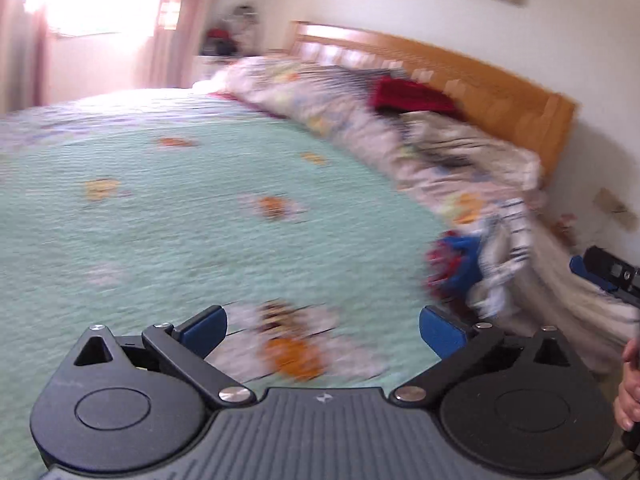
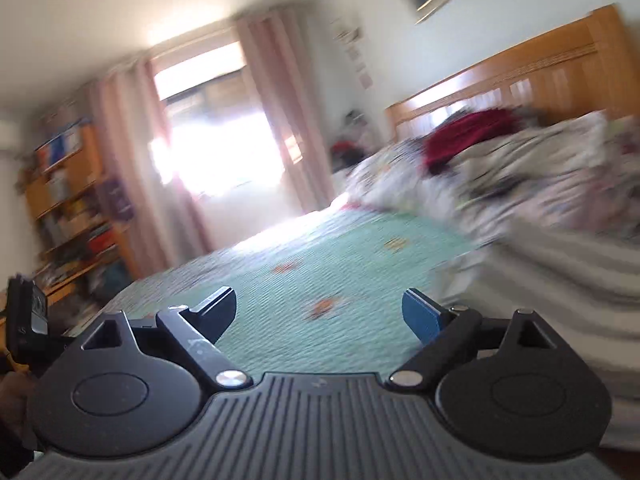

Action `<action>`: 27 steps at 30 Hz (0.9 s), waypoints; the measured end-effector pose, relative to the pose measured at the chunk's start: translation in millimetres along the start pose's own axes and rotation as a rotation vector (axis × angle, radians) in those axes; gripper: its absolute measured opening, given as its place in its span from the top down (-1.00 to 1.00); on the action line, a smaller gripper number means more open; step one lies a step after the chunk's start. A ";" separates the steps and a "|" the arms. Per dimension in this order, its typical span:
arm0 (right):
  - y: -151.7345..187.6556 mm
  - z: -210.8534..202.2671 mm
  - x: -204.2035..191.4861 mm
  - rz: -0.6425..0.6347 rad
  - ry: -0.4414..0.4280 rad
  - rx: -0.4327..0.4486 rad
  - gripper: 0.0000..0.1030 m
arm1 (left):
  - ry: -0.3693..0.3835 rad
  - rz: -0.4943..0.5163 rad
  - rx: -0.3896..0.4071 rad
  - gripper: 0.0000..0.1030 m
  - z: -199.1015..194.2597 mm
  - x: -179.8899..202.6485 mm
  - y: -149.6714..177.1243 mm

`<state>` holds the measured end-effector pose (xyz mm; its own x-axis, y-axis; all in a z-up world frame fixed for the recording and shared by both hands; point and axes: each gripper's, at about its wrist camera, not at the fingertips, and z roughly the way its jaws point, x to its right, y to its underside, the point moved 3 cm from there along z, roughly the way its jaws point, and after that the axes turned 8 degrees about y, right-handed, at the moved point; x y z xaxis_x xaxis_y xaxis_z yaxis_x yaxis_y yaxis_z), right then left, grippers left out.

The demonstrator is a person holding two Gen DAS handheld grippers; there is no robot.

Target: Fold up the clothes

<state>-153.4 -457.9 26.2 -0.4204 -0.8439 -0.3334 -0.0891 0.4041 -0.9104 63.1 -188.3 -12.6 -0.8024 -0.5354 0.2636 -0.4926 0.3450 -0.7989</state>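
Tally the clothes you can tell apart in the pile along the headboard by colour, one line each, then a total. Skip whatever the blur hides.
Dark red garment: 1
Blue and red garment: 1
White garment with dark stripes: 1
Total: 3 told apart; the rest of the pile is too blurred to count.

Each set of tongs is built of matt black plastic. On the left tongs (image 1: 323, 330), two round housings with raised discs flank a grey ribbed centre plate stamped with a small pale emblem. Black link arms are fastened by silver screws, and triangular cut-outs are seen above the discs. The fingers (image 1: 442, 330) are faced with blue pads. The right tongs (image 2: 320, 314) are made alike, with one blue-faced finger (image 2: 422, 316) lit and the other in shadow. Bare fingertips of a hand (image 1: 630, 384) are glimpsed at the edge.
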 end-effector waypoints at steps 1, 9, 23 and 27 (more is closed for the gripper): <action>8.4 15.2 -19.0 -0.001 -0.032 -0.032 -0.75 | -0.082 -0.002 -0.007 -0.99 -11.4 -10.9 7.6; 76.7 66.1 -184.4 -0.147 -0.320 -0.199 -0.75 | -0.549 -0.131 0.043 -0.99 -105.0 -100.5 65.9; 120.3 19.0 -296.9 -0.285 -0.506 -0.333 -0.75 | -1.014 -0.214 0.112 -0.99 -195.5 -146.8 86.2; 120.9 10.9 -296.3 -0.298 -0.502 -0.335 -0.75 | -0.910 -0.267 0.159 -0.99 -201.5 -144.9 85.1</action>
<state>-29.8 -162.9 12.3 0.1290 -0.9654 -0.2267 -0.4456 0.1478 -0.8829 69.5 74.0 -9.8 -0.0687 -0.9975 -0.0192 -0.5164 0.0520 -0.8548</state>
